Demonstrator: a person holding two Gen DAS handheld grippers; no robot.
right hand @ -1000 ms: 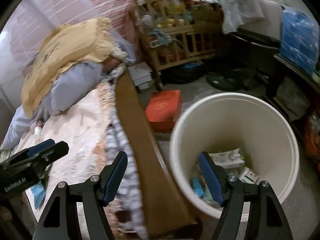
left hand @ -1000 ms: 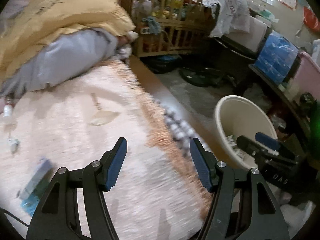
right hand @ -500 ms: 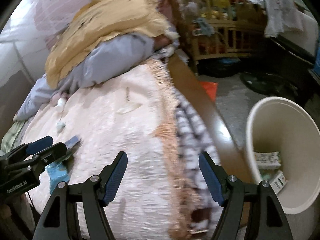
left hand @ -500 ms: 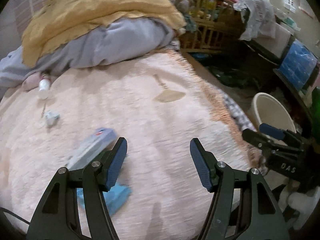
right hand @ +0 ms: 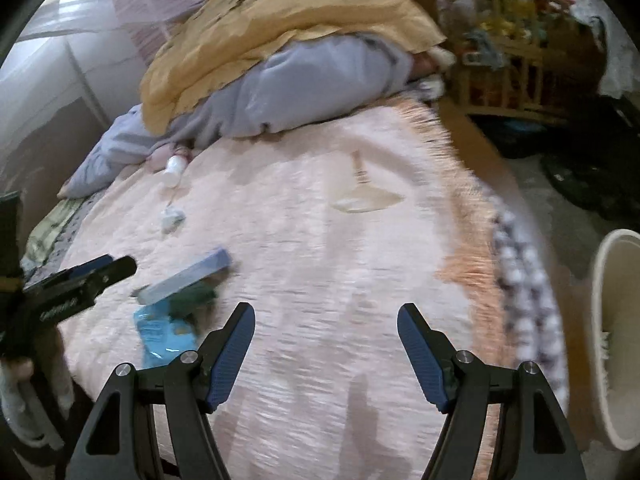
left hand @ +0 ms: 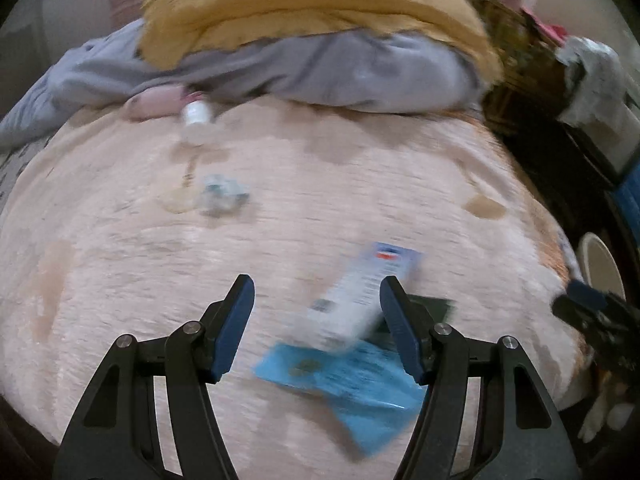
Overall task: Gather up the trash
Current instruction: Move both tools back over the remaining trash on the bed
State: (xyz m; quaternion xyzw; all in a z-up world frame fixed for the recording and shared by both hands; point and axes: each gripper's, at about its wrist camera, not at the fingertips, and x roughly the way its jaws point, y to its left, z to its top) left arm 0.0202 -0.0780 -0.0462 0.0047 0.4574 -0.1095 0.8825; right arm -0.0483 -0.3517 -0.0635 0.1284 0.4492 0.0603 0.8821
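Trash lies scattered on the pink bed cover (left hand: 360,152): from left, a small white bottle (left hand: 196,112) against the grey bedding, a crumpled scrap (left hand: 220,196), then a pale long box (left hand: 360,292) overlapping a blue packet (left hand: 352,380). The left tool (left hand: 316,300) stands wide and empty over the box; the right tool (right hand: 326,328) likewise wide, holding nothing. Recommended: straddle the box across its narrow width, settle before closing, and avoid pinching the cover. The bin (right hand: 612,360) waits at far right beside the bed.
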